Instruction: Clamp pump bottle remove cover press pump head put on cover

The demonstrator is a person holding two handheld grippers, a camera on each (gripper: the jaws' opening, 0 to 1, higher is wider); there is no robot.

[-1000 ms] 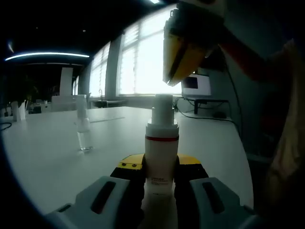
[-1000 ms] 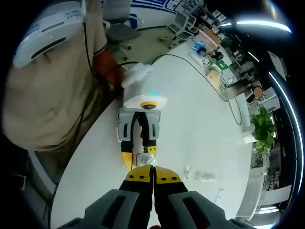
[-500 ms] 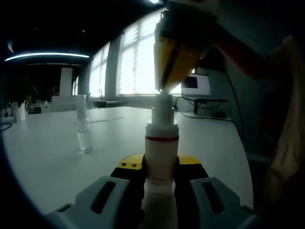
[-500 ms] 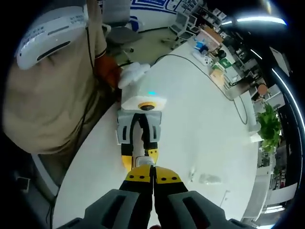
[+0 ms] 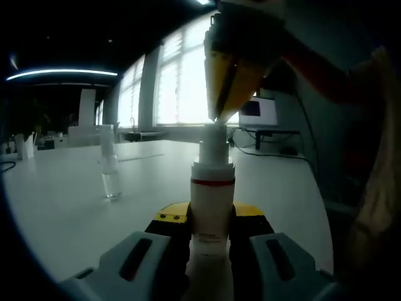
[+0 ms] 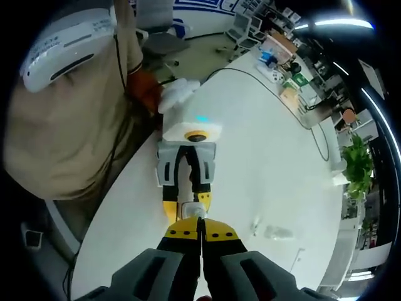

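Observation:
A white pump bottle (image 5: 212, 194) with a red band stands upright on the white table (image 5: 56, 200), and my left gripper (image 5: 210, 217) is shut on its body. Its cover is off: a clear cap (image 5: 110, 170) stands apart on the table to the left. From above, my right gripper (image 5: 217, 116) comes down shut, its yellow tips resting on top of the pump head (image 5: 213, 141). In the right gripper view, looking down, my right gripper (image 6: 200, 227) has its jaws together over the bottle (image 6: 190, 211), which sits in my left gripper (image 6: 187, 205). The clear cap (image 6: 270, 233) is off to the right.
A person in beige clothing (image 6: 62, 125) stands at the table's near edge. A monitor (image 5: 258, 111) and cables sit at the far right of the table. Small boxes (image 6: 282, 69) and a plant (image 6: 357, 172) lie beyond the far end.
My right gripper has come down and left, from above and right of the pump head, until its tips meet the top. The bottle and left gripper have stayed still.

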